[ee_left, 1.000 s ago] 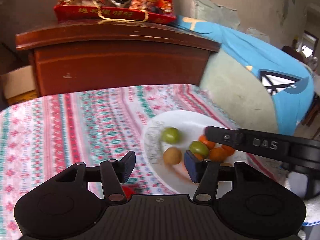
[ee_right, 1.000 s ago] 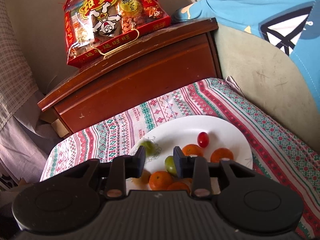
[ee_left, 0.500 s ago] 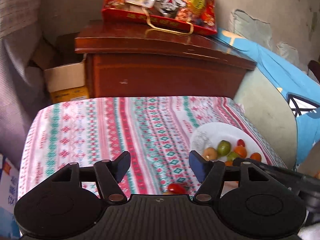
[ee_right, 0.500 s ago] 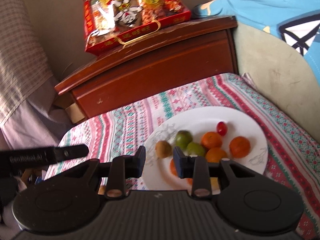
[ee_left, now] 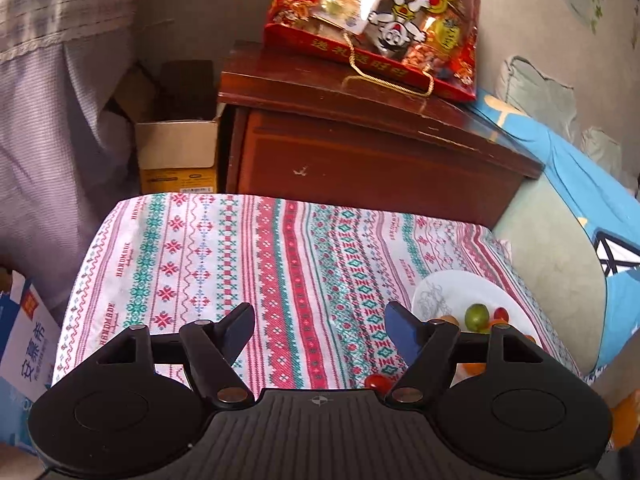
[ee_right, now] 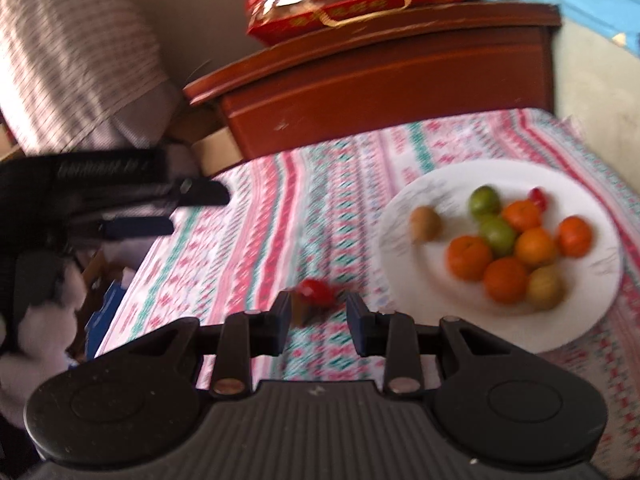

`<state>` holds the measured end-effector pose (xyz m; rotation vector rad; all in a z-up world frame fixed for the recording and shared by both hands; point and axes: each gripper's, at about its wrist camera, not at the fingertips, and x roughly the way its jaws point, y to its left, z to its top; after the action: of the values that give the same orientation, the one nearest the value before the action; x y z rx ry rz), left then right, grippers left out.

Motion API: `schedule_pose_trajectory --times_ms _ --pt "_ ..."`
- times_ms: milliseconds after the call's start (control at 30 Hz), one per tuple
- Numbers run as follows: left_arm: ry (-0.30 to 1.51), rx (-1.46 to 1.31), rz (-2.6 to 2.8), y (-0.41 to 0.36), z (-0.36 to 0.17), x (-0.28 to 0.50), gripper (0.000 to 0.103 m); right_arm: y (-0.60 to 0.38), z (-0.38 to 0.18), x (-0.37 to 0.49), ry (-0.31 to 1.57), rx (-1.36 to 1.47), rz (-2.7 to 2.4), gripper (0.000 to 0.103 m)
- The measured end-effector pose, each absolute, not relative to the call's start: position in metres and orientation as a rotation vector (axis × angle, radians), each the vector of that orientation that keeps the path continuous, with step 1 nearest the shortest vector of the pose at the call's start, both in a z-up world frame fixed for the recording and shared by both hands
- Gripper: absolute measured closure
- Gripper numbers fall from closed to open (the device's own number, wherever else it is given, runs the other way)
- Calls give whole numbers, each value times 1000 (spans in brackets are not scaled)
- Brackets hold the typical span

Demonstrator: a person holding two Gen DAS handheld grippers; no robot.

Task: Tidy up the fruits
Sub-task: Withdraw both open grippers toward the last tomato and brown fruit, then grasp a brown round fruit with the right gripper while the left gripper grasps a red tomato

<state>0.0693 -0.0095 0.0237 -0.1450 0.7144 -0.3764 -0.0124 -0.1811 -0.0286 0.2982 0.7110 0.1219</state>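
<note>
Fruits (ee_right: 516, 248) sit heaped on a white plate (ee_right: 424, 200) at about 2 o'clock in the right wrist view: several oranges, two green ones, two brownish ones and a small red one at the far rim. One small red tomato (ee_right: 316, 290) lies off the plate on the patterned cloth of the counter (ee_right: 320, 200), just beyond the tips of the right claw (ee_right: 320, 318); that view is blurred. Right claw: fingers close together with a narrow gap, nothing between them.

Left claw (ee_left: 320, 324): fingers well apart and have just been opening; only bare cloth between them. In its view the same red tomato (ee_left: 376, 382) shows at 5 o'clock, near the right finger's base, partly hidden by the claw body. Plate (ee_left: 448, 288) at 4 o'clock, partly blocked by the right finger.

Surroundings: dark wooden cabinet (ee_left: 380, 160) at 12 o'clock behind the counter, a red snack package (ee_left: 380, 28) on top; cardboard box (ee_left: 176, 152) at 10 o'clock; blue fabric (ee_left: 580, 184) at 3 o'clock. The left claw (ee_right: 160, 208) enters the right view at 9 o'clock, above the counter's left edge.
</note>
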Motion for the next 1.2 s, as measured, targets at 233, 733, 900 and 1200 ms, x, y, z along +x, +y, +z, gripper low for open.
schedule_pose_trajectory --times_ms 233,733,900,1200 --pt "721 -149 -348 -3 19 72 30 -156 -46 -1 734 242 134 71" --pt "722 -142 -341 4 14 72 30 -155 -53 14 730 232 104 78" --pt "734 -118 -356 -1 5 69 31 -160 -47 0 748 232 97 78" --pt "743 17 -484 -36 -20 50 32 -198 -25 -30 774 208 11 78"
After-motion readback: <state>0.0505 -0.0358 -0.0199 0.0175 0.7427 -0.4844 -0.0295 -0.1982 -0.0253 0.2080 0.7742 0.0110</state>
